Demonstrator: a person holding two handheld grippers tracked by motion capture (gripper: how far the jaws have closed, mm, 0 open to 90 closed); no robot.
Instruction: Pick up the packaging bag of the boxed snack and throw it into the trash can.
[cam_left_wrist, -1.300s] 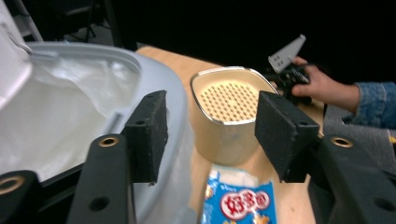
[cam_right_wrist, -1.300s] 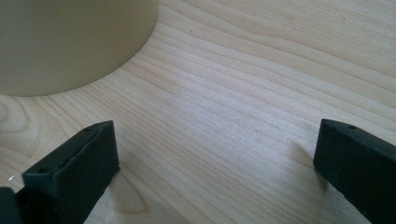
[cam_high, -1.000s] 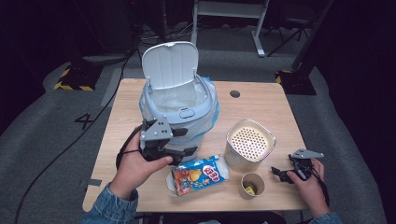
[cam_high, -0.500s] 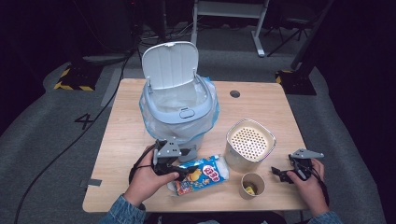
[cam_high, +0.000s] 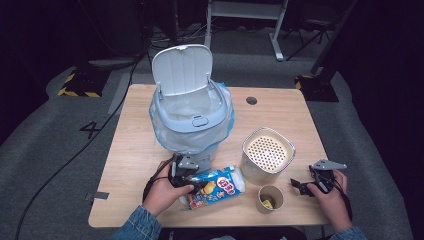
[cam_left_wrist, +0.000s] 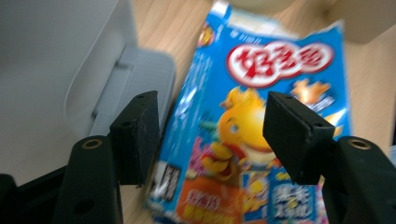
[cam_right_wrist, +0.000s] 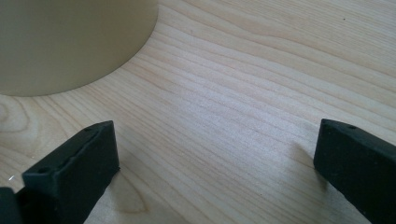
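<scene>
We see a shiny blue snack bag with a yellow cartoon animal and red letters on it. It lies flat near the front edge of the pale wooden worktop, just in front of the bin. In the left gripper view the blue snack bag lies under and between the two black jaws. The jaws are apart, with one on each side of the bag's edge, and they do not press on it.

The left gripper sits at the left end of the bag, low over the worktop. The left hand holds it, and a blue denim sleeve shows at the bottom.

Just behind the bag stands a light blue plastic bin with a see-through bag inside. Its white lid stands up, wide open. The bin's base is close beside the left jaw.

To the right of the bag stands a round cream pot with a lid full of little holes. In front of that is a small brown paper cup with something yellow in it.

The right gripper rests near the right edge of the worktop, well apart from the bag. Its jaws are wide apart over bare wood, with nothing between them.
</scene>
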